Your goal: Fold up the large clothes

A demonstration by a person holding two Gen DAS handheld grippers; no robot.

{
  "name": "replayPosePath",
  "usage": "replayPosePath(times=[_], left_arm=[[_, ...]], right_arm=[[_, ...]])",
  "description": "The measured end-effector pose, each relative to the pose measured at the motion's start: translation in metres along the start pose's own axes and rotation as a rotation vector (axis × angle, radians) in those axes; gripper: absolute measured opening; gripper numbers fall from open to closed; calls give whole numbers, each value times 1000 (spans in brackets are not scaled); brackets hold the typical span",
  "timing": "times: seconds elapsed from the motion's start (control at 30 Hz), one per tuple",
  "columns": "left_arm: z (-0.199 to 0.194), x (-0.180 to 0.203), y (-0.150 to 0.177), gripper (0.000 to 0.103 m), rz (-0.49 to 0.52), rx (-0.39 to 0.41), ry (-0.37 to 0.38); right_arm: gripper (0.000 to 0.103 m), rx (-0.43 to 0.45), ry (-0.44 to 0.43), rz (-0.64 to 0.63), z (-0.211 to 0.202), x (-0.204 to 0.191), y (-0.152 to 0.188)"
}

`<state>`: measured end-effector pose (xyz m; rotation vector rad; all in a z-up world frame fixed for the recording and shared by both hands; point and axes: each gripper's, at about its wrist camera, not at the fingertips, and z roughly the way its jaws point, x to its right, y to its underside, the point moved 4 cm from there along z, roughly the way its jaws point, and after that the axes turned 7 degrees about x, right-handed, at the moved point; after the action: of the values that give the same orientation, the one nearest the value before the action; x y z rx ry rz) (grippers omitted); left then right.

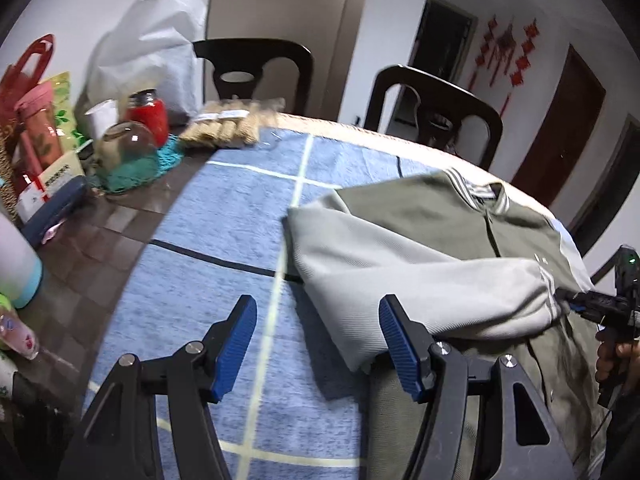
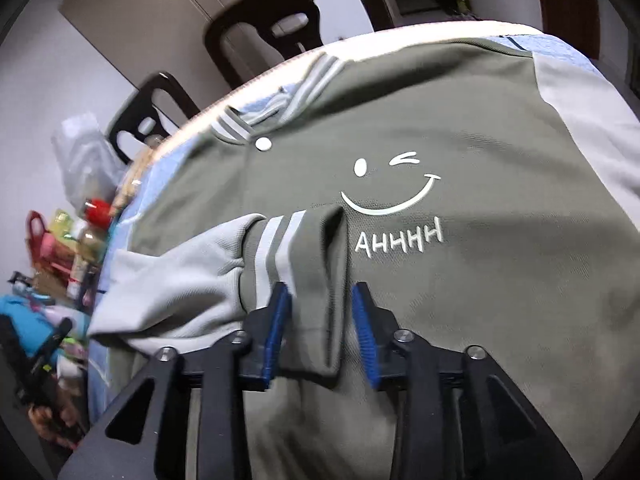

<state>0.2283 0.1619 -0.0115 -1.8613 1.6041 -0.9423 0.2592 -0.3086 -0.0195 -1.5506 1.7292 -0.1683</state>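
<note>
With the sleeve (image 2: 192,280) folded across the jacket (image 2: 460,280), your right gripper (image 2: 320,320) straddles its cuff (image 2: 296,256) half-open (left gripper (image 1: 320,344) open, empty): withdraw, then fold the other side.

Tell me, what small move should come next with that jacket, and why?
Probably draw the right gripper back off the cuff. The sleeve already lies across the jacket, and the blue fingers stand apart around the cuff.

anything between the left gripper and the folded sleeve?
Nothing visible. The left gripper is open over the blue cloth, and the grey sleeve lies just beyond its right finger. The right gripper straddles the sleeve's cuff.
</note>
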Motion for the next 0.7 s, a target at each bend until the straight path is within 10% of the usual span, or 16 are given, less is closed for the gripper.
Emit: replayPosePath(times=[0.17, 0.33, 0.4, 0.47, 0.7], left_arm=[[8, 16, -2, 66, 27, -20, 48], [18, 30, -3, 66, 60, -41, 68], [22, 35, -1, 66, 70, -56, 78], [26, 42, 1, 66, 93, -68, 91], [47, 58, 1, 57, 144, -91, 106]], right_arm=[[61, 58, -30, 10, -15, -3, -18], [60, -125, -11, 9, 33, -7, -12], [32, -132, -13, -31, 41, -15, -13], [8, -87, -60, -58, 33, -30, -26], [7, 379, -454, -248, -90, -87, -73]])
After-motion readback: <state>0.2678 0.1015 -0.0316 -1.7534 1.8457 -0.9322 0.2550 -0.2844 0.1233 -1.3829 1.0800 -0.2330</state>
